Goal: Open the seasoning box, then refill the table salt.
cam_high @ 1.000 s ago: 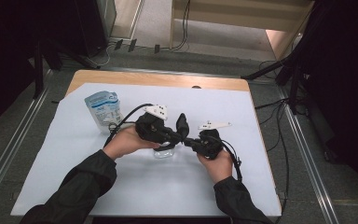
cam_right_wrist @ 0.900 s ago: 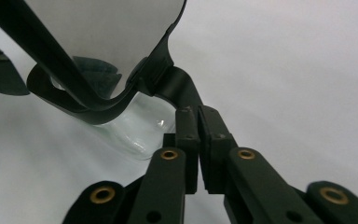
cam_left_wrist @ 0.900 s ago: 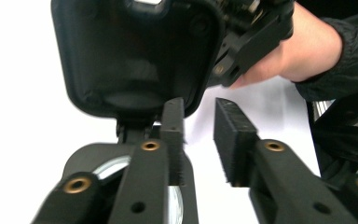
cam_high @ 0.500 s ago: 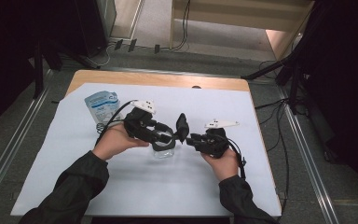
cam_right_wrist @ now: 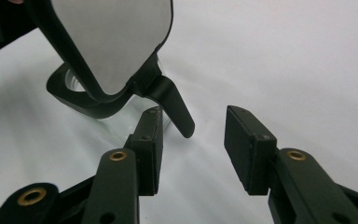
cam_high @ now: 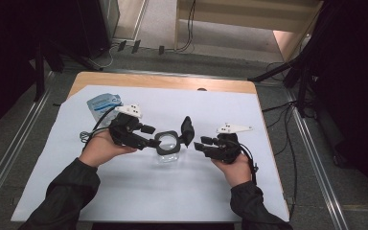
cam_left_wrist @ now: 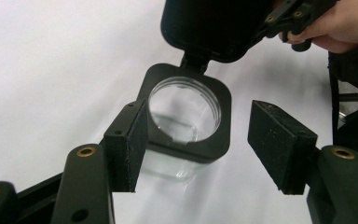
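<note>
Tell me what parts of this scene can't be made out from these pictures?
- Print on the blue-and-white pouch: too small in the high view.
- Base of the clear jar: hidden in the left gripper view by its black collar.
- Outer face of the flip lid: turned away in the right gripper view.

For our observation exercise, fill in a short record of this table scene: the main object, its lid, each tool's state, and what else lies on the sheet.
main object: small clear glass jar with a black square collar, standing on the white sheet
lid: black hinged lid, flipped open and upright
left tool: jaws just opened, beside the jar collar, not pressing
right tool: jaws just opened, nothing between them
other item: blue-and-white packet at the far left of the sheet
</note>
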Demonstrator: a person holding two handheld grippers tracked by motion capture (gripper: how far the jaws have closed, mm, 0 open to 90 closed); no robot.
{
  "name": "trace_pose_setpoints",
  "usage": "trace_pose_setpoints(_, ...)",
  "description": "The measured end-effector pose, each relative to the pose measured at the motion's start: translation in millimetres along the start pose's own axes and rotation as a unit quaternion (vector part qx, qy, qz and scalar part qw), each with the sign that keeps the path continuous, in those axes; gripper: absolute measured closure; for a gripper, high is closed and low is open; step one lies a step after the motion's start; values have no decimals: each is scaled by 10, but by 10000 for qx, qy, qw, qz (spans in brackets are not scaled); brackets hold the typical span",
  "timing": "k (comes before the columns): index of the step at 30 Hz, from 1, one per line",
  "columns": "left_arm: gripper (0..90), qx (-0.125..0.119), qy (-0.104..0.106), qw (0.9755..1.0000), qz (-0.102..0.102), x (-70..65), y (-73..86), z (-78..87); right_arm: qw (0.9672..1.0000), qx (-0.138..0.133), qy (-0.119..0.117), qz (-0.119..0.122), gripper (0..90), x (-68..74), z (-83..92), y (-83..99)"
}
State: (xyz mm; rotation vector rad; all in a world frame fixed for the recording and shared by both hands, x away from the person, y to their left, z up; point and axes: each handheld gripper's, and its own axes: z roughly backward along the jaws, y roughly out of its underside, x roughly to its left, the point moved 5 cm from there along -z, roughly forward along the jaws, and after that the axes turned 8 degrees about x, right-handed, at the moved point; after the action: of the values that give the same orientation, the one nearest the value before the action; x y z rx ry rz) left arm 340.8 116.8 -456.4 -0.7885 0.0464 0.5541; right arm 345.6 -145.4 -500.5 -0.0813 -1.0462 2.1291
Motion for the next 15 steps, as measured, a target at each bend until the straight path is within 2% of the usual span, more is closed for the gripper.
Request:
trace_pose_setpoints(3, 394, -87, -44, 9999, 73, 23, 50, 60, 10000, -53, -26, 50, 579, -12, 21, -4)
trace_pose_setpoints(6, 396, -88, -209, 9997, 103, 60, 104, 123, 10000, -7, -24, 11, 575, -38, 38, 10)
trace_pose_setpoints(15, 396, -126, -430, 9985, 309, 168, 297, 300, 10000, -39, 36, -20, 546, -112, 82, 23)
